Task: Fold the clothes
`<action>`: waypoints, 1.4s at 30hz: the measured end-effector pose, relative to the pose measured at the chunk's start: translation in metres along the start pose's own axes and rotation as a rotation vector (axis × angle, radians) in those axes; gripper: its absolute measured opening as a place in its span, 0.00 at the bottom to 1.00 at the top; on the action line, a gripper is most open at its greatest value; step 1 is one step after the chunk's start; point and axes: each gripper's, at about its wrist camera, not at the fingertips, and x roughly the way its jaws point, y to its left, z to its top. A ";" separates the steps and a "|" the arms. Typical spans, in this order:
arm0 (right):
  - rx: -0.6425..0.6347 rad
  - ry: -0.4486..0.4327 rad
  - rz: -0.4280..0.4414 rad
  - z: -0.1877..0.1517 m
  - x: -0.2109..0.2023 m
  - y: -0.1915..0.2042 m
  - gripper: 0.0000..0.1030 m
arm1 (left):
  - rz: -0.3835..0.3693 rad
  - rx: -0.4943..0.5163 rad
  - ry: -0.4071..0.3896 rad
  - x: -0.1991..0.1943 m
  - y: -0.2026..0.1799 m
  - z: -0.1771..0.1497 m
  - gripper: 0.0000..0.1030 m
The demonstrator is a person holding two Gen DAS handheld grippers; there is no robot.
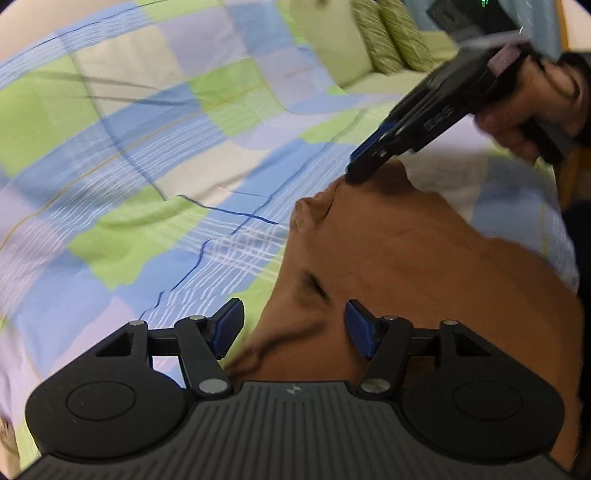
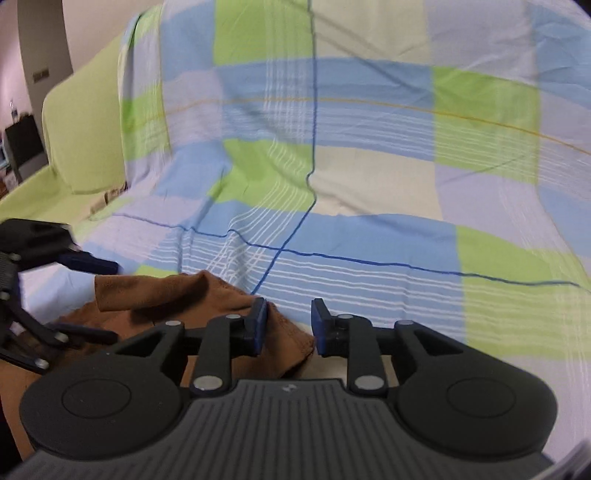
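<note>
A brown garment (image 1: pixel 424 258), soft and matte like brushed cotton, lay rumpled on a checked sheet (image 1: pixel 147 155) of pale blue, lime green, lilac and cream squares crossed by thin white stripes and dark blue lines. The sheet was draped over a light green sofa (image 2: pixel 74 122), running up its backrest, and two ribbed green cushions (image 1: pixel 391 33) sat at the far end. The cloth's near part spread fairly flat, while its far edge was bunched into small rolled folds and a raised corner. The left gripper (image 1: pixel 293 328), black plastic with blue ridged pads, hovered over the garment's near edge with its jaws standing apart, the fabric below them but not pinched. The right gripper (image 2: pixel 288 325) was held in a person's hand (image 1: pixel 517 122), its tips down at the cloth's far corner; from its own camera the jaws showed a clear gap, with a fold of brown cloth lying against the left pad (image 2: pixel 258 325) but not squeezed between the two. Both views were slightly smeared with blur.
</note>
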 end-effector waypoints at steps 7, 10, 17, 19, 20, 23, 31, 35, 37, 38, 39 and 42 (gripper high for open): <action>0.152 0.034 0.117 -0.027 0.006 -0.027 0.41 | -0.088 -0.187 -0.055 0.012 0.038 0.006 0.03; 0.200 0.015 0.160 -0.030 0.011 -0.033 0.42 | -0.072 -0.173 -0.062 0.011 0.041 0.011 0.02; 0.201 -0.076 0.207 -0.019 -0.021 -0.018 0.02 | -0.021 -0.181 -0.196 -0.062 0.028 0.014 0.01; 0.160 -0.130 0.223 -0.011 -0.058 -0.001 0.02 | -0.035 -0.190 -0.255 -0.100 0.021 0.016 0.01; 0.148 -0.157 0.230 -0.009 -0.076 0.006 0.02 | -0.048 -0.195 -0.280 -0.116 0.018 0.017 0.01; 0.113 -0.233 0.245 -0.005 -0.124 0.026 0.02 | -0.100 -0.198 -0.359 -0.170 0.005 0.022 0.01; 0.018 -0.414 0.254 0.008 -0.254 0.069 0.02 | -0.021 -0.138 -0.490 -0.260 -0.024 0.062 0.01; -0.108 -0.452 0.213 0.035 -0.282 0.079 0.01 | 0.022 -0.151 -0.488 -0.264 -0.019 0.079 0.01; -0.119 -0.422 0.189 0.050 -0.263 0.070 0.01 | 0.049 -0.178 -0.446 -0.240 -0.004 0.084 0.01; -0.125 -0.402 0.178 0.057 -0.250 0.065 0.01 | 0.056 -0.187 -0.426 -0.229 0.003 0.085 0.01; -0.131 -0.384 0.168 0.064 -0.238 0.060 0.01 | 0.059 -0.209 -0.390 -0.207 0.016 0.086 0.01; -0.118 -0.315 0.148 0.081 -0.186 0.041 0.01 | 0.073 -0.265 -0.272 -0.128 0.057 0.077 0.01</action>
